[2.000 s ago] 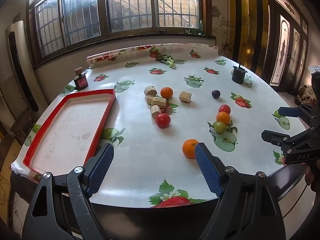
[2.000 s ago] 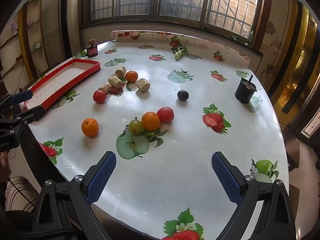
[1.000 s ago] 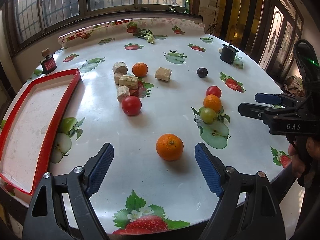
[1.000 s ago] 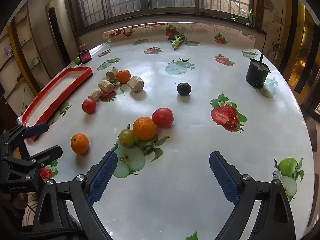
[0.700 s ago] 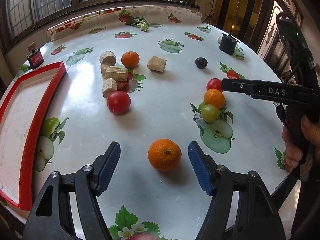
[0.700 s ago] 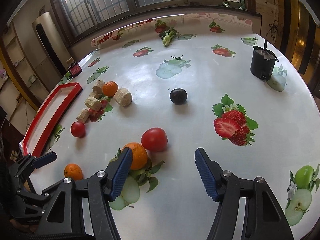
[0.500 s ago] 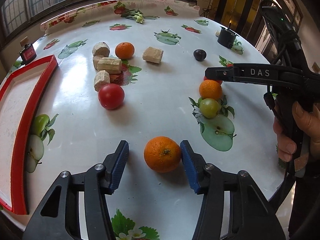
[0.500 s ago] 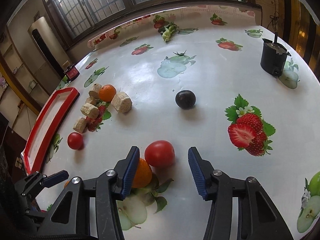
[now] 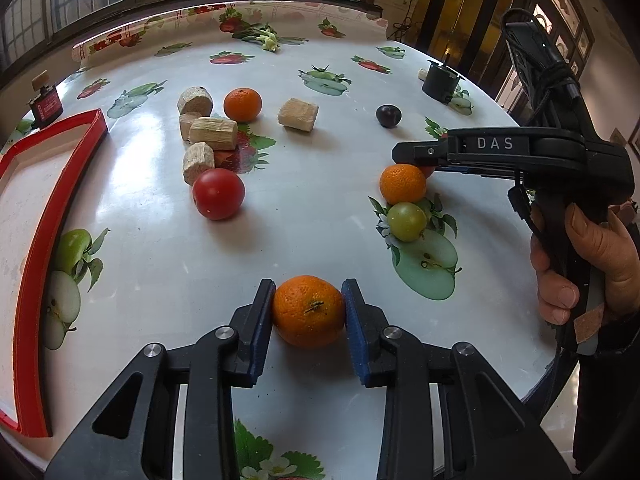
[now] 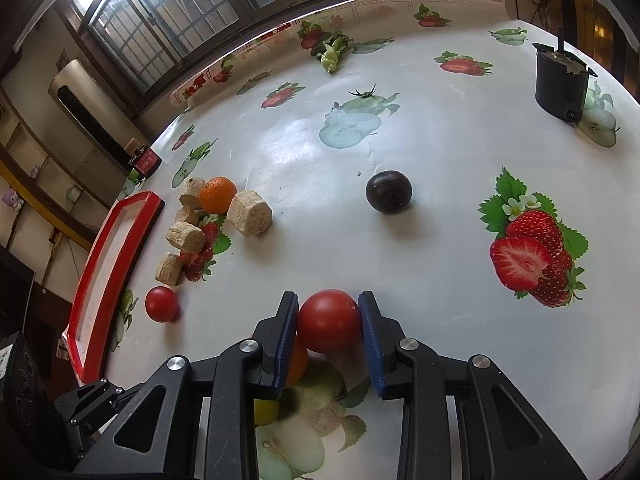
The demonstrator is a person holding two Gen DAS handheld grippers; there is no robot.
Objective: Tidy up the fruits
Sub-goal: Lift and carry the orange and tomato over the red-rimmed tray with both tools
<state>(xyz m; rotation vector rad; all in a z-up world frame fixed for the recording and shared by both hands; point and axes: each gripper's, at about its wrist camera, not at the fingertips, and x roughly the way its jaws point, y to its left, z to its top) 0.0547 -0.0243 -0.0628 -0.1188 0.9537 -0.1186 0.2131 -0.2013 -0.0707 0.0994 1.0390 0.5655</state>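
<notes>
My left gripper (image 9: 308, 304) is shut on an orange (image 9: 308, 310) resting on the table near its front edge. My right gripper (image 10: 329, 316) is shut on a red tomato (image 10: 329, 320) on the table; in the left wrist view the right gripper (image 9: 404, 152) reaches in from the right. Beside the tomato lie an orange (image 9: 402, 183) and a green fruit (image 9: 407, 221). Another red tomato (image 9: 218, 193), a far orange (image 9: 242, 104) and a dark plum (image 10: 388, 191) lie loose. A red-rimmed tray (image 9: 36, 224) stands at the left.
Several wood blocks (image 9: 212, 133) lie around the far orange, one apart (image 9: 298, 114). A black cup (image 10: 562, 84) stands at the far right and a small red bottle (image 9: 46, 102) at the far left. A fruit-print cloth covers the round table (image 9: 320, 184).
Both grippers moved forward and down over the table and closed: the left onto the near orange, the right onto the red tomato beside the orange and green fruit.
</notes>
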